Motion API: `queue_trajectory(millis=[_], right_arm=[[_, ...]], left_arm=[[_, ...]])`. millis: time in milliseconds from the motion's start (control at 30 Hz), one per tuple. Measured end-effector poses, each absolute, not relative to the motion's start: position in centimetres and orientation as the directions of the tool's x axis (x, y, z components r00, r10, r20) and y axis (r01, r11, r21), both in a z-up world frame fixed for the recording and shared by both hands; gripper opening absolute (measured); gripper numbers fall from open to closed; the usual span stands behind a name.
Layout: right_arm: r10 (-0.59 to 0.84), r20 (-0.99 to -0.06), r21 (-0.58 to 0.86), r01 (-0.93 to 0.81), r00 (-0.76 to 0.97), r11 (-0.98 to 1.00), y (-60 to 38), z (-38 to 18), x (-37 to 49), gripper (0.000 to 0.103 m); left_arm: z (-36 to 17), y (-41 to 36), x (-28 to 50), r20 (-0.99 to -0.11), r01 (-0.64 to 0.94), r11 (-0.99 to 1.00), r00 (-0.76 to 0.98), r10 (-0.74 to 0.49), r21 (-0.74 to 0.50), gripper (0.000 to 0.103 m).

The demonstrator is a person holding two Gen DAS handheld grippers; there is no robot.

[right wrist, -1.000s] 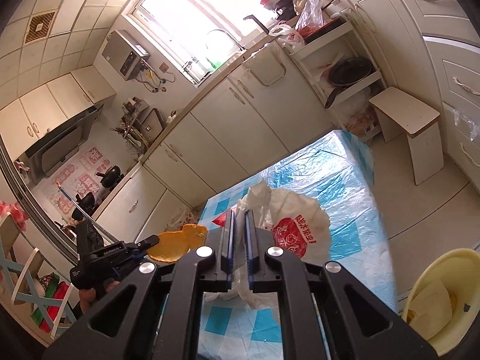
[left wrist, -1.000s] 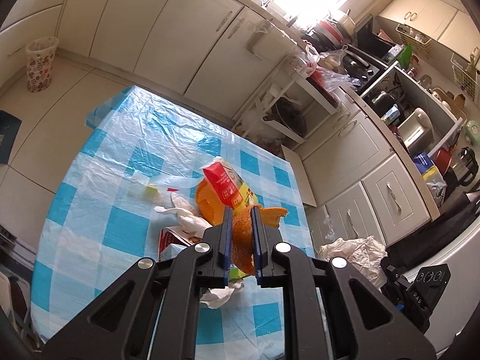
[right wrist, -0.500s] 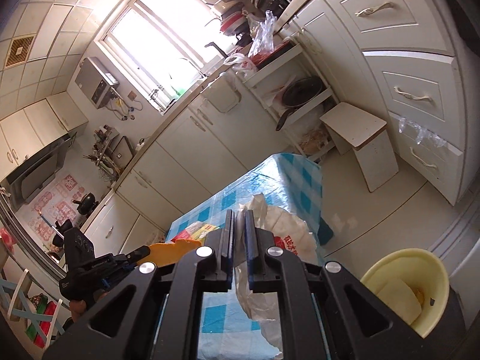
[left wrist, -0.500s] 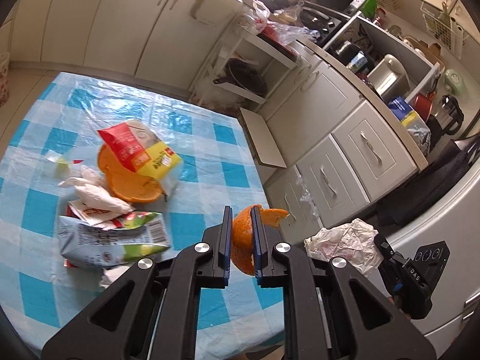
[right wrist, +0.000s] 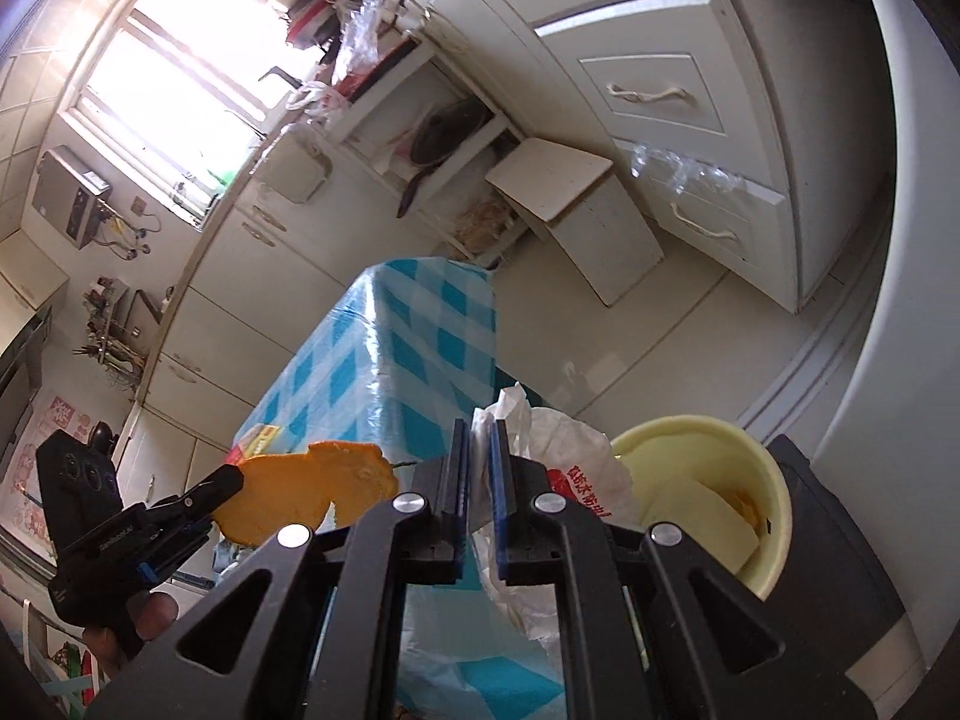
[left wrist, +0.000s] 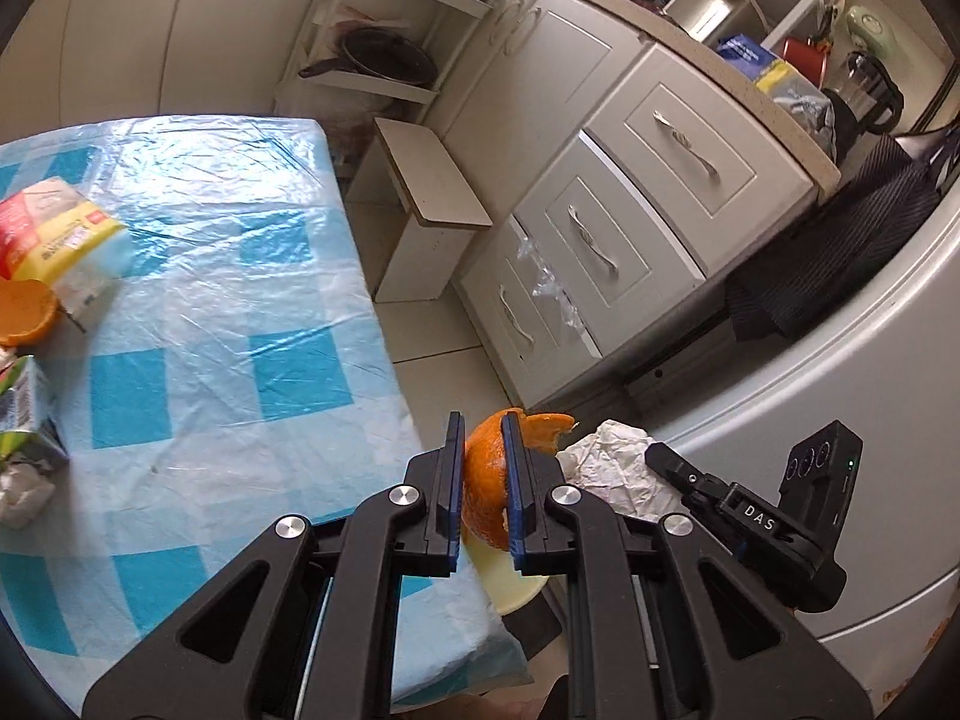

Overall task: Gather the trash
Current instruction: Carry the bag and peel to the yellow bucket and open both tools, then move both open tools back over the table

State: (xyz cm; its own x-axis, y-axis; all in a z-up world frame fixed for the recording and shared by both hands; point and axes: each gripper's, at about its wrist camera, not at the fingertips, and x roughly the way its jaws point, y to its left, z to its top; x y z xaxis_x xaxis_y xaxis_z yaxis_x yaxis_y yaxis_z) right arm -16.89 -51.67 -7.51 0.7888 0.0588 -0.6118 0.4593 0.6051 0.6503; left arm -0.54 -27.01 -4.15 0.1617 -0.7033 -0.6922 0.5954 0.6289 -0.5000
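My left gripper (left wrist: 483, 438) is shut on a piece of orange peel (left wrist: 483, 480), held past the table's right edge above a pale yellow bin (left wrist: 510, 585). The peel also shows in the right wrist view (right wrist: 300, 495). My right gripper (right wrist: 480, 438) is shut on a crumpled white plastic bag with red print (right wrist: 564, 450), beside the yellow bin (right wrist: 690, 492), which holds scraps. The bag also shows in the left wrist view (left wrist: 606, 468). More trash lies at the table's left: a red-yellow packet (left wrist: 48, 234), an orange half (left wrist: 24, 312) and a carton (left wrist: 24, 414).
The table has a blue-and-white checked plastic cloth (left wrist: 210, 330). A small white stool (left wrist: 426, 204) stands on the floor beyond it. White drawers (left wrist: 600, 240) and a white appliance (left wrist: 840, 390) line the right side.
My left gripper has carried the orange peel from over the trash pile to the right, past the table edge. My right gripper has swung with the bag down toward the yellow bin.
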Motion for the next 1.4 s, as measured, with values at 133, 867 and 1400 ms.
queue_trajectory(millis=[133, 867, 1400], right_arm=[[0.071, -0.665, 0.632, 0.509, 0.744, 0.584, -52.3, -8.6, -17.4, 0.011], [0.125, -0.658, 0.656, 0.484, 0.743, 0.579, -50.5, -7.5, -15.2, 0.057], [0.251, -0.66, 0.588, 0.28, 0.708, 0.759, -38.8, -4.9, -8.5, 0.058]], left_arm=[[-5.9, -30.4, -2.4, -0.73, 0.624, 0.631, 0.137, -0.67, -0.462, 0.011], [-6.4, -28.6, -3.4, -0.793, 0.646, 0.673, 0.169, -0.585, -0.359, 0.074], [-1.2, -4.7, 7.3, -0.739, 0.213, 0.884, 0.487, -0.465, -0.416, 0.081]])
